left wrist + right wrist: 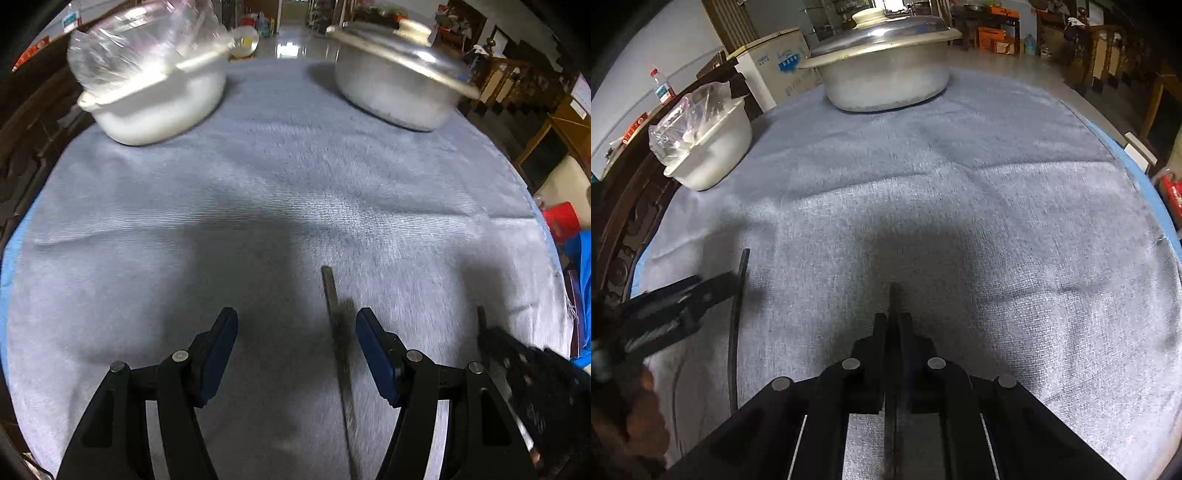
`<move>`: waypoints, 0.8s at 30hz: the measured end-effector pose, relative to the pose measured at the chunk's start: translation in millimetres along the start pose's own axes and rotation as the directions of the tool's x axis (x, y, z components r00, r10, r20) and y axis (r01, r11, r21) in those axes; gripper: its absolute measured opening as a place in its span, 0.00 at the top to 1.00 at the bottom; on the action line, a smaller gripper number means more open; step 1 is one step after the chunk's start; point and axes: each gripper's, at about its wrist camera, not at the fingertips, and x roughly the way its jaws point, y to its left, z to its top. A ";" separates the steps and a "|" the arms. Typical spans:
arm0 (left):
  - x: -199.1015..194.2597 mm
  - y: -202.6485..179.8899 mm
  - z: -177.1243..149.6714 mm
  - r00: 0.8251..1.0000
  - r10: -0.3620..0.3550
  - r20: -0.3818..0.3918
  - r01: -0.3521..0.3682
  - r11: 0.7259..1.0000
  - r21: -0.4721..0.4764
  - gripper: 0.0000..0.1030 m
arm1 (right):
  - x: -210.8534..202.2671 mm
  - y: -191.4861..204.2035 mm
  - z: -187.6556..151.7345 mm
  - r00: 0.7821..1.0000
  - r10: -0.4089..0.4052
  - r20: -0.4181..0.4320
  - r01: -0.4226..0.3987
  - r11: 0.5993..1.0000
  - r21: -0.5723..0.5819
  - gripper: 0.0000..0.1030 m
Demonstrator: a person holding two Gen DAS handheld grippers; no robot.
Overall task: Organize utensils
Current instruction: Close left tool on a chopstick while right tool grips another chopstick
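Left wrist view: left gripper [297,341], jaws apart, has a thin rod [334,314] at one o'clock, lying twelve-to-six; right gripper [894,325] clamps another rod [894,295].

Bench [277,166] carries bowl [155,107] at far left, lidded pot [399,85] at far right, well apart. Bag [140,48] sits in bowl. Near edge: one utensil [334,306] lies between left hand-held gripper [297,332] fingers; second utensil [894,306] sits in right hand-held gripper [894,325], right of the first.

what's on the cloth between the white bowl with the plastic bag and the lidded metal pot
Nothing: in the left wrist view, only bare grey cloth separates the white plastic-covered bowl and lidded aluminium pot.
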 end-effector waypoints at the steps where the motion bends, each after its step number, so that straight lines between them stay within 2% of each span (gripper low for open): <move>1: 1.5 -2.4 2.5 1.000 0.014 0.016 -0.014 1.000 0.002 0.35 | 0.6 -0.6 -0.8 1.000 0.005 -0.001 -0.005 1.000 0.001 0.93; 4: 4.8 -9.4 7.2 1.000 0.016 0.024 -0.016 1.000 0.016 0.42 | -0.5 -1.7 -3.8 1.000 0.017 -0.001 -0.017 1.000 0.004 0.93; 5: 5.2 -11.4 8.6 0.999 0.020 0.031 -0.021 1.000 0.021 0.50 | 0.3 -1.7 -3.8 1.000 0.018 -0.001 -0.018 1.000 0.004 0.93; 6: 5.5 -14.0 9.4 0.999 0.022 0.040 -0.024 0.999 0.032 0.63 | -0.1 -2.2 -4.6 1.000 0.019 -0.001 -0.019 1.000 0.005 0.93; 7: 6.0 -15.5 9.2 0.999 0.020 0.048 -0.023 0.999 0.042 0.70 | -0.4 -2.0 -4.7 1.000 0.018 -0.001 -0.018 1.000 0.005 0.93; 9: 6.9 -18.4 7.9 0.998 0.019 0.062 -0.022 0.998 0.057 0.90 | -1.0 -3.4 -5.4 1.000 0.022 0.000 -0.022 1.000 0.011 0.93; 15: -0.2 -11.0 -5.5 0.997 -0.030 0.070 0.026 0.998 0.061 0.95 | -7.6 -7.1 -10.6 0.997 0.073 0.023 -0.074 0.996 0.043 0.94; 22: -42.5 9.9 -33.6 0.987 -0.074 0.141 0.068 0.997 0.043 0.95 | -41.8 -6.6 -18.6 0.980 0.147 0.134 -0.154 0.987 0.039 0.94; 24: -54.7 16.0 -40.2 0.984 -0.067 0.164 0.063 0.998 0.029 0.95 | -53.8 -8.6 -22.1 0.971 0.164 0.171 -0.174 0.984 0.045 0.94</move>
